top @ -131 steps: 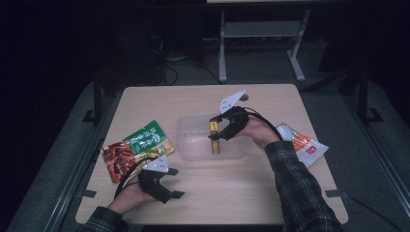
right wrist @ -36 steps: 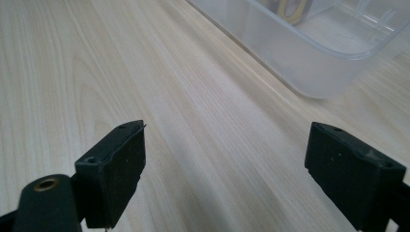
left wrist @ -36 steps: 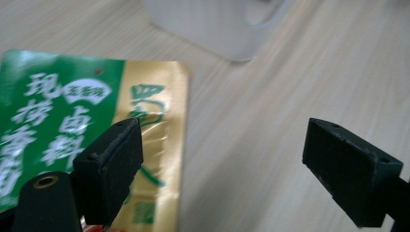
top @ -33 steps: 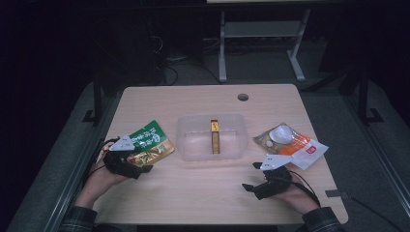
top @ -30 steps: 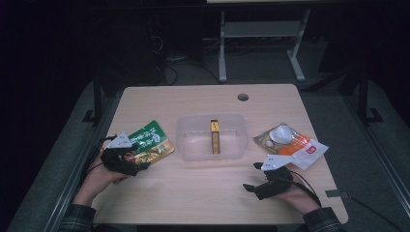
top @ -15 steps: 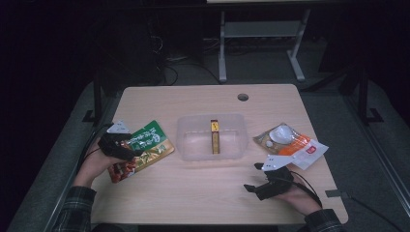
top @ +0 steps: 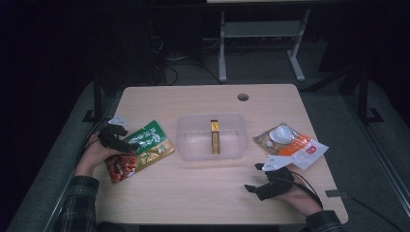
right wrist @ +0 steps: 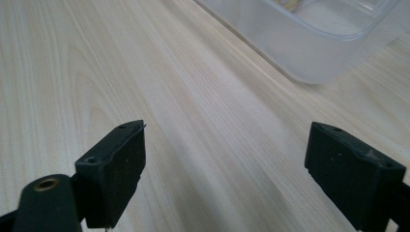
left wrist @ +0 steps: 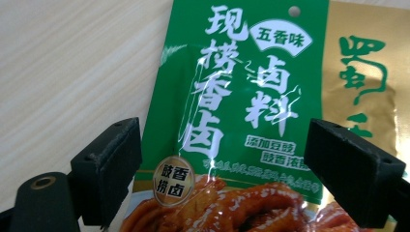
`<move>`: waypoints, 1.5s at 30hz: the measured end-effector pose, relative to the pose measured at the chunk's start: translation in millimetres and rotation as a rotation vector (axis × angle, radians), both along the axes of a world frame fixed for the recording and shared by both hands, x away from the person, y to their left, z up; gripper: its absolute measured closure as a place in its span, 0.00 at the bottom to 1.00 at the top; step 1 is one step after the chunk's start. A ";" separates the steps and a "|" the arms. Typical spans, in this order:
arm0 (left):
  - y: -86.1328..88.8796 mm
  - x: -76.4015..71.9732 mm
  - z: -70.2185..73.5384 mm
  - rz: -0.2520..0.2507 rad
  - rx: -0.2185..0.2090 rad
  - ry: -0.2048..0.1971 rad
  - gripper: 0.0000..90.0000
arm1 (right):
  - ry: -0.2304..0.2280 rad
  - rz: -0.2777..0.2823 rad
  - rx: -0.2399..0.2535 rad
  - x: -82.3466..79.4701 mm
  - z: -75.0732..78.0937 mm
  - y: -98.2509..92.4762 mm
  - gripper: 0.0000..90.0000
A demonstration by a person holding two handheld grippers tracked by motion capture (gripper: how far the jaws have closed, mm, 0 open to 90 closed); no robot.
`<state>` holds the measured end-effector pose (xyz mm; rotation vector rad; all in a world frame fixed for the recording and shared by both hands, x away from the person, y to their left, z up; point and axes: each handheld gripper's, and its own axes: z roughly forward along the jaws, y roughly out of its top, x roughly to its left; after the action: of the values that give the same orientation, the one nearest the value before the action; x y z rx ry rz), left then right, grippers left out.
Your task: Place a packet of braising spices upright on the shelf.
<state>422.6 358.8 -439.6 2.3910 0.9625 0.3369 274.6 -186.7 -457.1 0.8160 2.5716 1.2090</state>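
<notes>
Wooden table bears green snack packet, clear tub, orange-white packets

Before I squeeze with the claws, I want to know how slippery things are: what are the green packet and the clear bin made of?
The green packet looks like glossy plastic film with a gold foil-like backing: white glare streaks run across its print, and it lies flat. The clear bin seems to be translucent, slightly frosted rigid plastic: the table shows faintly through its walls, and its rim holds a rounded shape.
</notes>
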 end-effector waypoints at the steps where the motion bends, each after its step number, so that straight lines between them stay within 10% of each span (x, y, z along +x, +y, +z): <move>1: 1.3 0.9 -1.3 0.002 0.003 0.003 0.14 | 0.001 0.000 -0.001 -0.1 -0.1 0.0 0.16; 20: 17.0 8.7 -17.2 0.031 -0.069 0.067 0.17 | 0.006 -0.019 0.001 -7.0 -0.7 -5.9 0.16; 28: 7.9 2.6 -10.5 -0.019 0.005 0.061 0.46 | 0.002 -0.022 0.002 -8.5 0.5 -6.5 0.16; 38: 11.6 -0.9 -8.6 -0.015 -0.007 0.059 0.85 | -0.007 -0.017 0.001 -7.9 1.2 -4.8 0.16; 45: 14.1 -2.6 -9.8 0.030 -0.037 0.057 0.93 | -0.010 -0.014 0.002 -7.7 1.8 -4.3 0.16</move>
<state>420.0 373.0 -449.4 2.3667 1.0219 0.2607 266.9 -191.0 -455.3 0.8246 2.5528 1.2090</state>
